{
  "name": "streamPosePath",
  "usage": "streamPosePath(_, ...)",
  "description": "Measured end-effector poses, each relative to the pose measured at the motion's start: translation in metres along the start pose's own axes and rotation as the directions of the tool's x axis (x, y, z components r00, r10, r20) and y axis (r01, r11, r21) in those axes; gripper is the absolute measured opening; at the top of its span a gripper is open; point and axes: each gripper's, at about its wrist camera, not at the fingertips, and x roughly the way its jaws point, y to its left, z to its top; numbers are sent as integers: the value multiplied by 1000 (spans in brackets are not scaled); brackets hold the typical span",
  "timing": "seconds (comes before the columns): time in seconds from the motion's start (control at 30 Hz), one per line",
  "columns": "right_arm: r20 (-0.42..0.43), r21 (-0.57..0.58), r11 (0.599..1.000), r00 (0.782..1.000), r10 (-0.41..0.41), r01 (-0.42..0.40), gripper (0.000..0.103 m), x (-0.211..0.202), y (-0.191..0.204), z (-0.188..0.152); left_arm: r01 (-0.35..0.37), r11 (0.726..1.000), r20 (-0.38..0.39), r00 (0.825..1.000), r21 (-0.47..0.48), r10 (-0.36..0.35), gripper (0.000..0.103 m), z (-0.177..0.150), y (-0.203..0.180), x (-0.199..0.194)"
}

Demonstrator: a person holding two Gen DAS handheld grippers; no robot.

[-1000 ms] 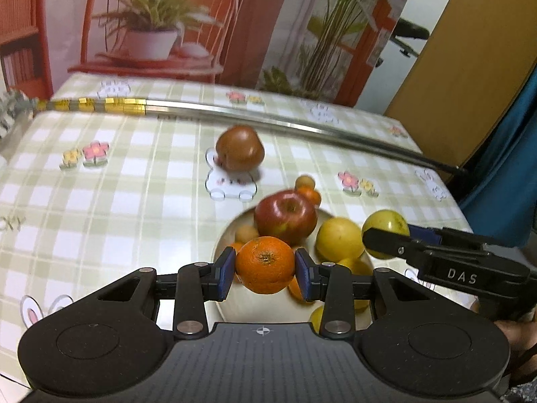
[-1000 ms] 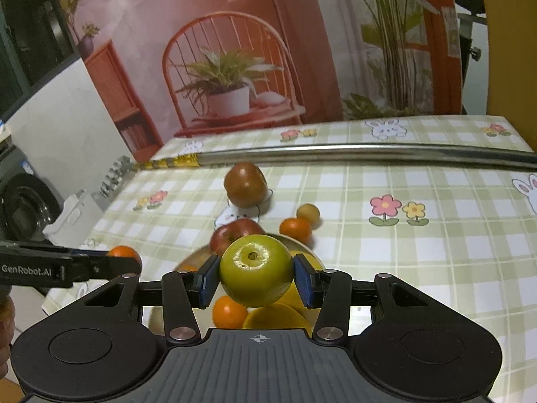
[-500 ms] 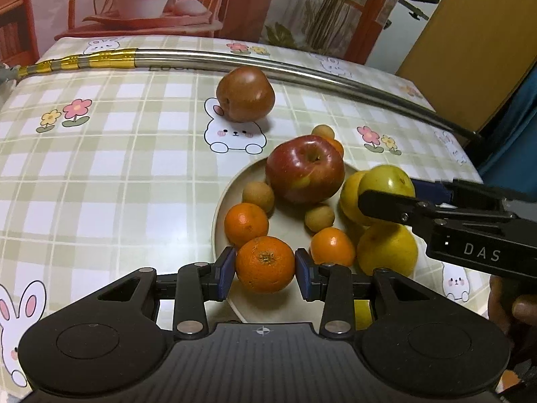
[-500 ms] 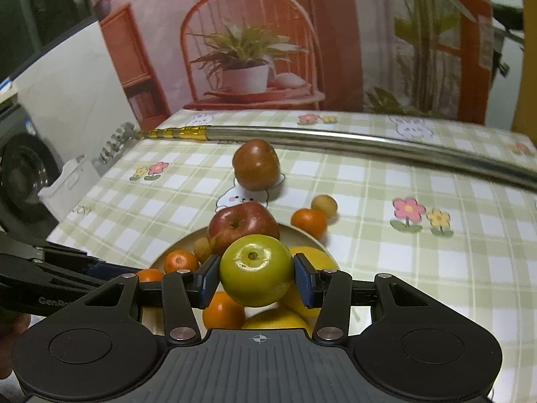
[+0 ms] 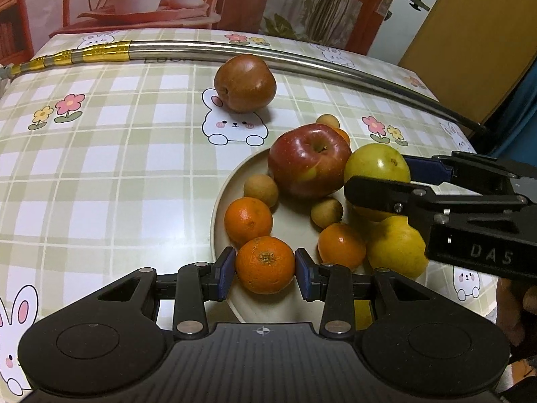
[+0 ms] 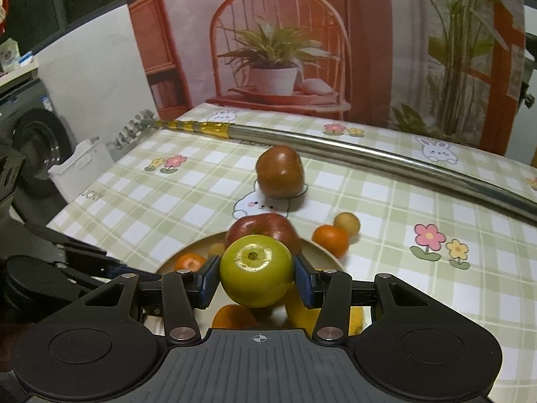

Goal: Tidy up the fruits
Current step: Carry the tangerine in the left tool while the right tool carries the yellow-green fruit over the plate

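Note:
A cream plate (image 5: pixel 218 208) holds a red apple (image 5: pixel 308 159), a lemon (image 5: pixel 396 248), two tangerines (image 5: pixel 248 220) and two small brown longans (image 5: pixel 261 189). My left gripper (image 5: pixel 265 270) is shut on an orange (image 5: pixel 265 265), low over the plate's near rim. My right gripper (image 6: pixel 256 280) is shut on a green apple (image 6: pixel 256 270), just in front of the red apple (image 6: pixel 261 228). In the left wrist view the green apple (image 5: pixel 376 164) hangs beside the red apple, over the plate's right side.
A brown round fruit (image 5: pixel 245 82) lies on the checked tablecloth beyond the plate. A tangerine (image 6: pixel 330 240) and a small longan (image 6: pixel 347 223) sit on the cloth by the plate's far rim. A long metal rod (image 5: pixel 302 57) crosses the table's far side.
Both grippers have come down and in over the plate. The orange now sits low by the near rim. The green apple has closed in on the red apple.

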Motion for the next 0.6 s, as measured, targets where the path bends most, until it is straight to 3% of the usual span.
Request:
streamPosePath(0.33,-3,55,998,1000,0,0,43,-8,-7,-6,7,1000,-8,1000,20,-7,41,0,-5,8)
streamPosePath(0.6,1,62,998,1000,6,-6,43,-13,-6,-7,27,999,21,999,-26,-27,45,0,2,-6)
